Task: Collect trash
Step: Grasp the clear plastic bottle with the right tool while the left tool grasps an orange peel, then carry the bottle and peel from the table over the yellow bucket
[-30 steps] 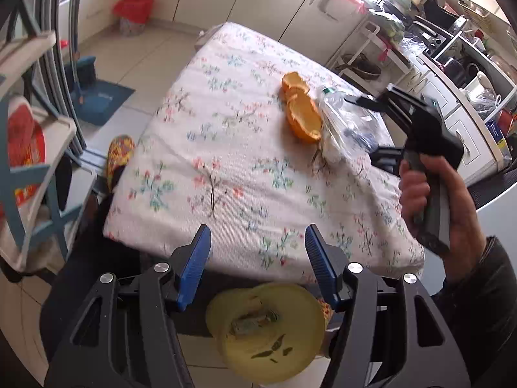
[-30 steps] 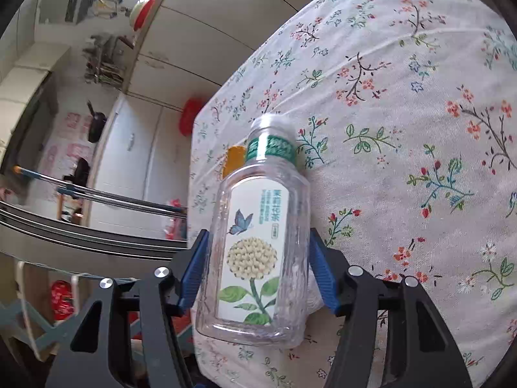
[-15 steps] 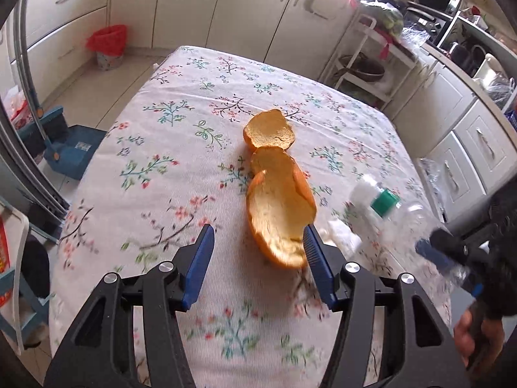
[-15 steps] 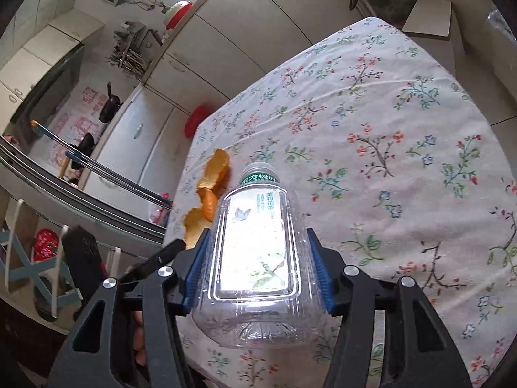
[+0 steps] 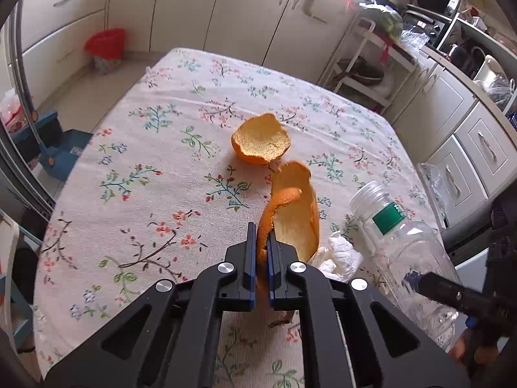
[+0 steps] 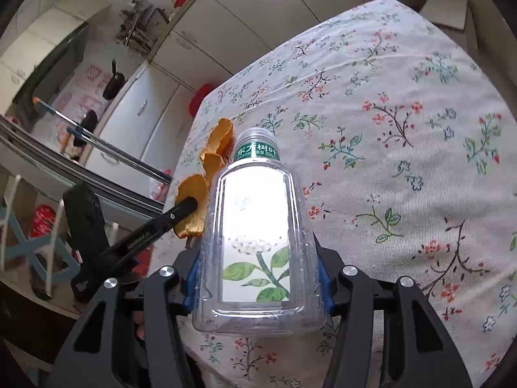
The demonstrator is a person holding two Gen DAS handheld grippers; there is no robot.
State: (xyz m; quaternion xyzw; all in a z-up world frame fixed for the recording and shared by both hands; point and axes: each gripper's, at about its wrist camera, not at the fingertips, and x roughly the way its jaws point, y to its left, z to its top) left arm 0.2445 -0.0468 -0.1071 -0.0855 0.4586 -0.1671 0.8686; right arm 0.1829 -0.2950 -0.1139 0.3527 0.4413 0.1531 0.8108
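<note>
The left gripper (image 5: 262, 252) is clamping its blue jaws tight on the near edge of a long orange peel (image 5: 292, 213), which is standing up from the surface (image 5: 135, 194) near its right edge. A second, cup-shaped peel (image 5: 261, 144) is lying just beyond it, toward the middle of the surface and touching the long peel's far tip. A crumpled white tissue (image 5: 339, 255) is sitting just beside the held peel, between it and the right edge.

The right gripper (image 6: 257, 278) is gripping a clear plastic bottle (image 6: 257, 239) across its lower body, the green-banded neck and clear cap pointing away from the camera. In the left wrist view the bottle (image 5: 404, 245) is hovering over the right edge of the surface, tilted, with its cap nearest the tissue.

A floral cloth of red, blue and green sprigs on a pale ground is covering the whole surface and hanging over its near edge. Cream cabinets (image 5: 226, 9) are lining the wall beyond the far edge, and a red bin (image 5: 105, 45) is standing on the floor by the far left corner. A blue dustpan (image 5: 61, 148) is resting on the floor off the left edge. A white wire rack (image 5: 368, 64) is standing past the far right corner, with drawers (image 5: 468, 161) running along the right side of the room.
</note>
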